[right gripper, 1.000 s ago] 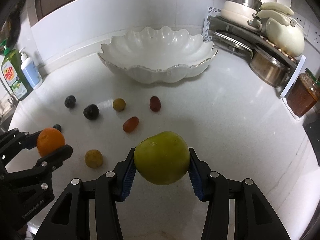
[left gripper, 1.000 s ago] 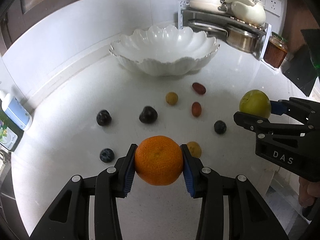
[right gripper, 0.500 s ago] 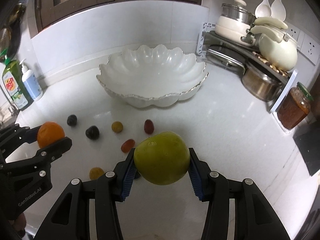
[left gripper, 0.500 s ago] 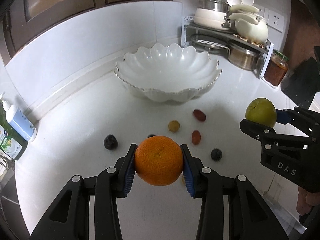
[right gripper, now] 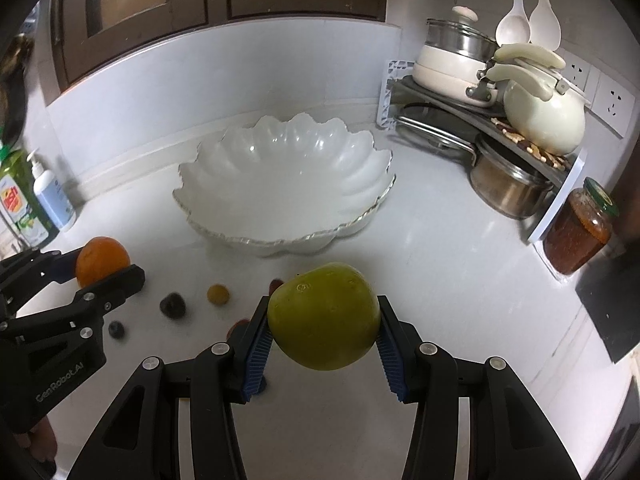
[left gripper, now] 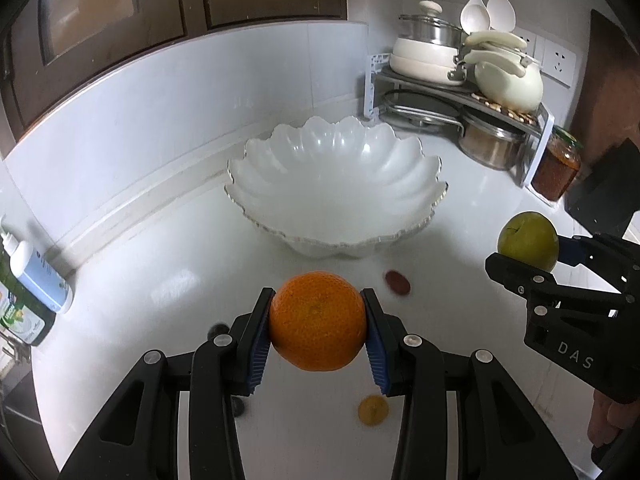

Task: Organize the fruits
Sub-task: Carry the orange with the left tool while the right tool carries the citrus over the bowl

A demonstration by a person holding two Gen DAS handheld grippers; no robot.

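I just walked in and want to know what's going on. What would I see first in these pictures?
First you'd spot the bright orange clamped in the left gripper, low in the middle of its own view, and the big green fruit clamped in the right gripper. Behind both, a large white scalloped bowl sits empty on the white counter. Small dark, red and yellow fruits lie scattered in front of the bowl.

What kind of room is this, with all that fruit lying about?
Most likely a home kitchen: a white counter with stacked pots on a corner rack, ladles hanging on the wall, and dish soap at the side.
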